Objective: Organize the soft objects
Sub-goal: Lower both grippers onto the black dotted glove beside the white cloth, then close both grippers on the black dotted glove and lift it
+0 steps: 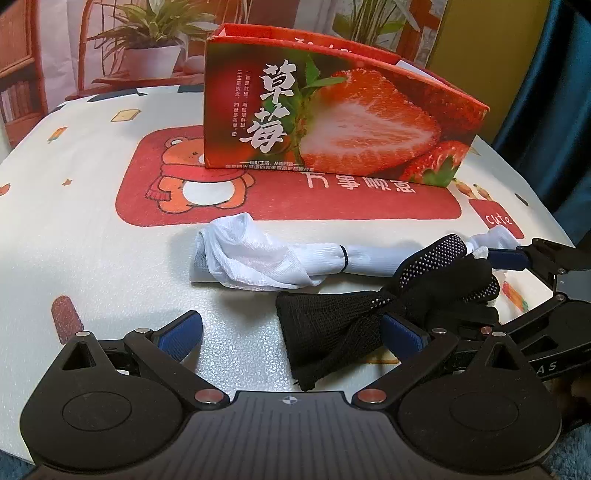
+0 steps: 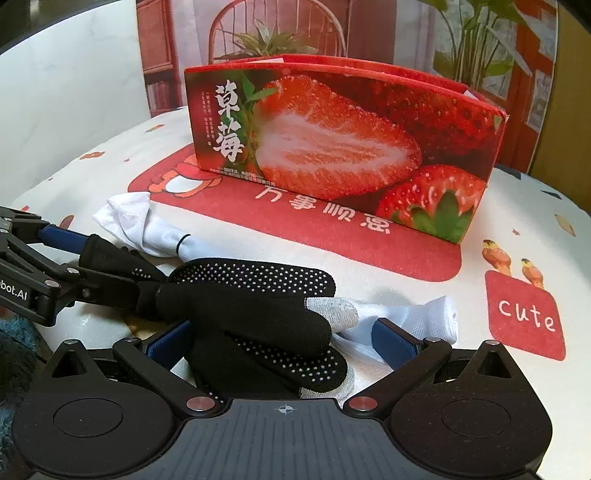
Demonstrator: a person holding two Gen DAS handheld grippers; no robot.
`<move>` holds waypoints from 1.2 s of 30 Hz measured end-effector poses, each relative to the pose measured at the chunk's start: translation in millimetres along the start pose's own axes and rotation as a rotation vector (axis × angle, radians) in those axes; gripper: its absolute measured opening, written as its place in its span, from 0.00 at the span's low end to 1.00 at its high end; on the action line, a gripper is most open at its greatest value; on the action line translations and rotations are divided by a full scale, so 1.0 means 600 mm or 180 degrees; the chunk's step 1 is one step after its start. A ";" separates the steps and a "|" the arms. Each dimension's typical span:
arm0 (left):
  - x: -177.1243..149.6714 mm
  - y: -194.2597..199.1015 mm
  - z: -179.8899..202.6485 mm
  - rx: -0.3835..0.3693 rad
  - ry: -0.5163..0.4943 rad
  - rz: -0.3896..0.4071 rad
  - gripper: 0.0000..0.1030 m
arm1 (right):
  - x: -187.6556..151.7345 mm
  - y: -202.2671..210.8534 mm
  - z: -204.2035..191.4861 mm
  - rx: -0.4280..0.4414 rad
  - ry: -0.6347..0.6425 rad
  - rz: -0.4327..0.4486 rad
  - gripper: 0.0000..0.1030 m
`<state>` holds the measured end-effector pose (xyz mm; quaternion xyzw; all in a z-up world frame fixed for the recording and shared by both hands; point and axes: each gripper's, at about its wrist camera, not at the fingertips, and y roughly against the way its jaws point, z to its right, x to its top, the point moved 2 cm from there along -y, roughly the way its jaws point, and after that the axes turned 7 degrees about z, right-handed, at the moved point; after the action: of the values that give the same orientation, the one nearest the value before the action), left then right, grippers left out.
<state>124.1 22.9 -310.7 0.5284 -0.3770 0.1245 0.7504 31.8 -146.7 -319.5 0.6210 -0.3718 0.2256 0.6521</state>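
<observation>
A black dotted glove lies on the printed table mat, in front of a white sock bundle tied with a black band. My left gripper is open; its right finger sits at the glove's cuff side. My right gripper is open, its fingers on either side of the glove's finger end. It also shows in the left wrist view. A red open-topped strawberry box stands behind.
The mat covers a round-edged table. Potted plants and a chair show on a backdrop behind. A teal fuzzy surface lies below the table's near edge.
</observation>
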 end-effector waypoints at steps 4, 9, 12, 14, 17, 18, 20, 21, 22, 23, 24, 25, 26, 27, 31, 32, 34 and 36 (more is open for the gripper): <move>0.000 0.001 -0.002 -0.0021 0.0018 0.0000 1.00 | 0.005 0.012 -0.007 -0.0034 0.0111 0.0129 0.99; 0.000 0.000 -0.001 -0.0006 0.0047 -0.0001 1.00 | 0.015 0.031 -0.019 -0.0008 0.0290 0.0332 0.99; -0.002 0.001 -0.001 0.0002 0.0049 0.0008 1.00 | 0.016 0.036 -0.026 0.0058 0.0341 0.0344 0.94; -0.002 0.002 -0.001 0.0003 0.0052 0.0007 1.00 | 0.015 0.037 -0.030 0.0100 0.0356 0.0327 0.93; -0.004 0.004 -0.001 0.0017 0.0046 -0.0004 1.00 | 0.013 0.041 -0.034 0.0143 0.0375 0.0311 0.87; -0.005 0.004 -0.001 0.0018 0.0038 -0.0006 1.00 | 0.012 0.042 -0.036 0.0161 0.0372 0.0300 0.84; -0.005 0.005 -0.002 0.0021 0.0035 -0.0012 1.00 | 0.010 0.043 -0.038 0.0177 0.0366 0.0274 0.83; -0.005 0.005 -0.001 0.0021 0.0028 -0.0020 1.00 | 0.008 0.043 -0.038 0.0182 0.0367 0.0262 0.81; -0.005 0.006 -0.002 0.0015 0.0018 -0.0032 1.00 | 0.007 0.043 -0.038 0.0187 0.0363 0.0248 0.79; -0.005 0.006 -0.001 0.0004 -0.0005 -0.0048 1.00 | 0.006 0.042 -0.038 0.0194 0.0354 0.0228 0.78; -0.006 0.007 0.000 -0.0009 -0.0042 -0.0062 1.00 | 0.005 0.041 -0.038 0.0204 0.0341 0.0203 0.76; -0.006 0.008 0.000 -0.0024 -0.0051 -0.0068 1.00 | 0.004 0.040 -0.037 0.0209 0.0328 0.0176 0.75; -0.006 0.010 -0.002 -0.0064 -0.0015 -0.0058 1.00 | 0.003 0.038 -0.037 0.0214 0.0318 0.0157 0.75; -0.007 0.012 -0.005 -0.0114 0.0029 -0.0045 1.00 | 0.002 0.037 -0.036 0.0219 0.0311 0.0135 0.73; -0.005 0.024 -0.009 -0.0331 0.0182 0.0028 0.86 | -0.005 0.026 -0.037 0.0257 0.0300 0.0010 0.68; -0.004 0.028 -0.007 -0.0389 0.0166 0.0064 0.80 | -0.007 0.024 -0.037 0.0259 0.0300 -0.0011 0.68; -0.003 0.032 0.000 -0.0483 0.0115 0.0110 0.74 | -0.009 0.021 -0.036 0.0268 0.0283 -0.0024 0.68; -0.005 0.032 0.007 -0.0549 0.0080 0.0105 0.66 | -0.009 0.020 -0.034 0.0270 0.0261 -0.0020 0.66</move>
<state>109.2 27.8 -298.5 0.4540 -0.3855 0.1105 0.7957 23.5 -124.5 -315.1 0.6395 -0.3329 0.2643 0.6406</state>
